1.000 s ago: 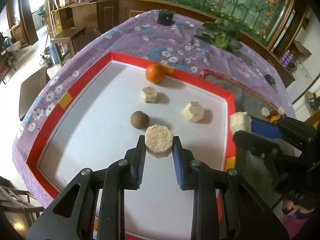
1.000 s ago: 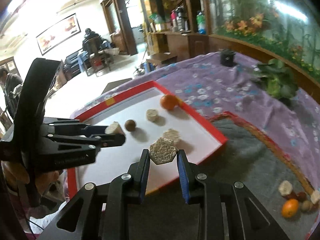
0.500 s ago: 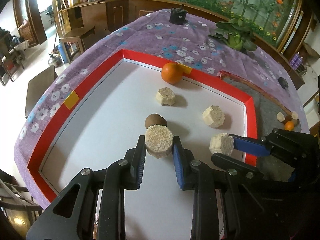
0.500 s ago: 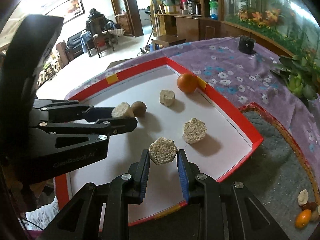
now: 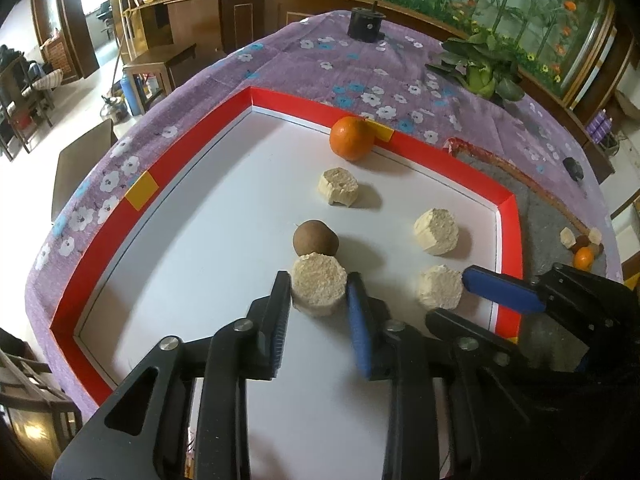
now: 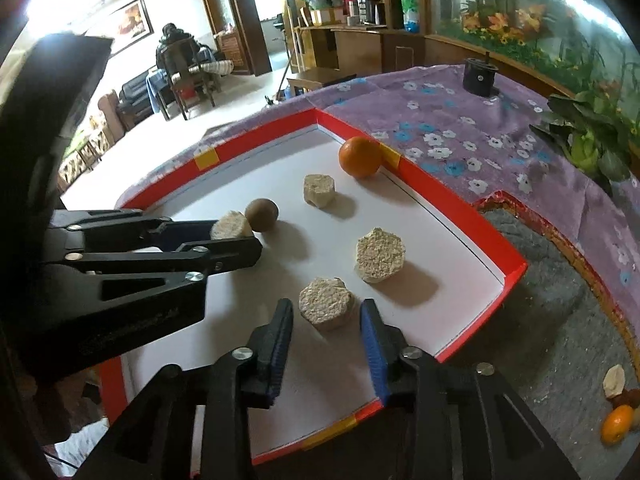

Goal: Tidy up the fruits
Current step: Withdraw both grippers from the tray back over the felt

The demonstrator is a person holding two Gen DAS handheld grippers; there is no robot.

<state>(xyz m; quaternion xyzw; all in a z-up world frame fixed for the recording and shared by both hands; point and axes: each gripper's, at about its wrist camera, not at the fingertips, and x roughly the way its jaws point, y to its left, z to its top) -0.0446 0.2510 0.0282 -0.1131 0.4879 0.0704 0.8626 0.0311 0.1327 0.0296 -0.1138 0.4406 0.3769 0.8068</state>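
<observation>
Now pale chunk [image 6: 326,307] on tray, between opening right hand-held gripper [image 6: 326,320] jaws

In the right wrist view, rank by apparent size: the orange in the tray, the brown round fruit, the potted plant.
1. Potted plant, though cut by the frame edge.
2. Orange.
3. Brown round fruit.
The plant sits farthest, so it is really biggest.

Daylight floods in from the upper left, blowing out the floor [image 5: 36,184] to white glare. Soft shadows fall rightward on the white tray [image 5: 192,240]. Fisheye bending darkens the corners; the middle stays sharp.
</observation>
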